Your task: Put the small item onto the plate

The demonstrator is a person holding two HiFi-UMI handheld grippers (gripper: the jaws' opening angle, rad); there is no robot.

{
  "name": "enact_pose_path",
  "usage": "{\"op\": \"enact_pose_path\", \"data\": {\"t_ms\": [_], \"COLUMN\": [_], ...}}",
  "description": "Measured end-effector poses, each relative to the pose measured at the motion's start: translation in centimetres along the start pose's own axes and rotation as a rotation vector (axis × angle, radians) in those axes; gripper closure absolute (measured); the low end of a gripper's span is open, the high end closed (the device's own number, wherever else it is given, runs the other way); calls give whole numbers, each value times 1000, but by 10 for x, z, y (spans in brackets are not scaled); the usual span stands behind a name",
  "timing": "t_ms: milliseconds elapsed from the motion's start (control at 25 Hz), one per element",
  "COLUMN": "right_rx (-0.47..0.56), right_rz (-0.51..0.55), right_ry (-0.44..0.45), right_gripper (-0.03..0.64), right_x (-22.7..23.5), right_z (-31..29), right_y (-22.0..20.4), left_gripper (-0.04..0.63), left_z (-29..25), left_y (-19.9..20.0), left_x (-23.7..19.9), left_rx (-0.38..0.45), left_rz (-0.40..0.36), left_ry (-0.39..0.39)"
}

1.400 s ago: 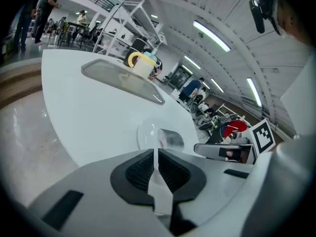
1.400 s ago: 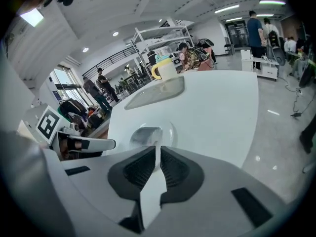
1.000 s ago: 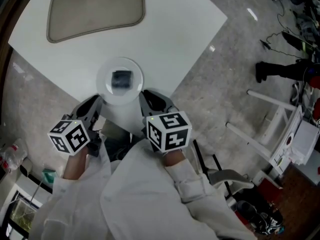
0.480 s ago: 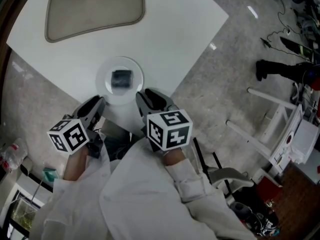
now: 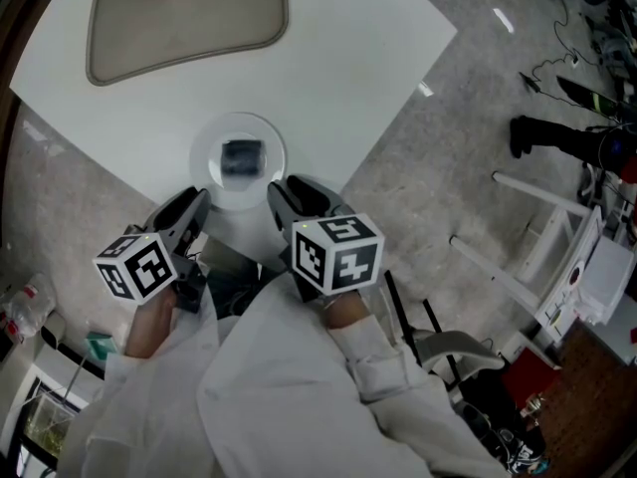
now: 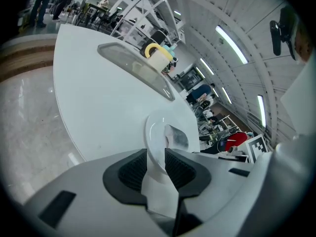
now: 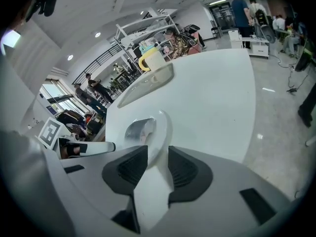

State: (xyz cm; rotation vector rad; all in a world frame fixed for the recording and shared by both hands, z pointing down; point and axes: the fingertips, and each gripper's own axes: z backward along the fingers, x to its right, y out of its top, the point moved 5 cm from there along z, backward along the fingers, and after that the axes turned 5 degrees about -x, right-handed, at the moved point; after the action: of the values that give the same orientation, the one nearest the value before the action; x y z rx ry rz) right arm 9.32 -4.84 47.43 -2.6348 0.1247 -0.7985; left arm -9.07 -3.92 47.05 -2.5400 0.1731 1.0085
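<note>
A small dark item (image 5: 242, 156) lies in the middle of the clear round plate (image 5: 205, 169) near the white table's front corner. My left gripper (image 5: 195, 207) hovers just short of the plate's near-left rim, its jaws a little apart with nothing between them. My right gripper (image 5: 287, 197) is at the plate's near-right rim; its jaws are opening and hold nothing. The left gripper view looks between the left gripper's (image 6: 156, 168) pads at the plate (image 6: 153, 132) and item (image 6: 177, 139) beyond. The right gripper view shows the right gripper (image 7: 158, 168), the plate (image 7: 162, 130) and the item (image 7: 138, 131) the same way.
A beige oval tray (image 5: 184, 13) lies on the table's far part, with a yellow-and-white cup (image 7: 150, 59) behind it. The table edge (image 5: 388, 127) runs close to the right of the plate. A white frame (image 5: 537, 252) and cables stand on the floor at the right.
The right gripper has edged slightly left along the plate's rim. The item stays on the plate, and the left gripper has hardly moved.
</note>
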Motion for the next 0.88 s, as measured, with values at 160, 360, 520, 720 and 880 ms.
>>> {"op": "enact_pose_path", "data": {"t_ms": [160,360,520,720,880], "right_rx": [-15,-30,-45,-46,-42], "right_rz": [-43,-83,-99,-134,-153], "right_ry": [21,40,61,76,66], "right_gripper": [500,500,500,503,541], "right_x": [0,-2,-6,-6,-3], "right_z": [-1,-3,-6,-8,-11], "right_y": [2,2,2,2,4], "left_gripper": [499,499,499,500,502], "left_z": [-2,-3,0,-1,-3], "left_y": [3,4,3,6,13], "left_x": [0,-1,-4,-6,-8], "left_rx": [-11,-19,-21,-18,-12], "left_rz": [25,49,53,71,28], "left_ry": [-6,-29,-24,-49,-36]}}
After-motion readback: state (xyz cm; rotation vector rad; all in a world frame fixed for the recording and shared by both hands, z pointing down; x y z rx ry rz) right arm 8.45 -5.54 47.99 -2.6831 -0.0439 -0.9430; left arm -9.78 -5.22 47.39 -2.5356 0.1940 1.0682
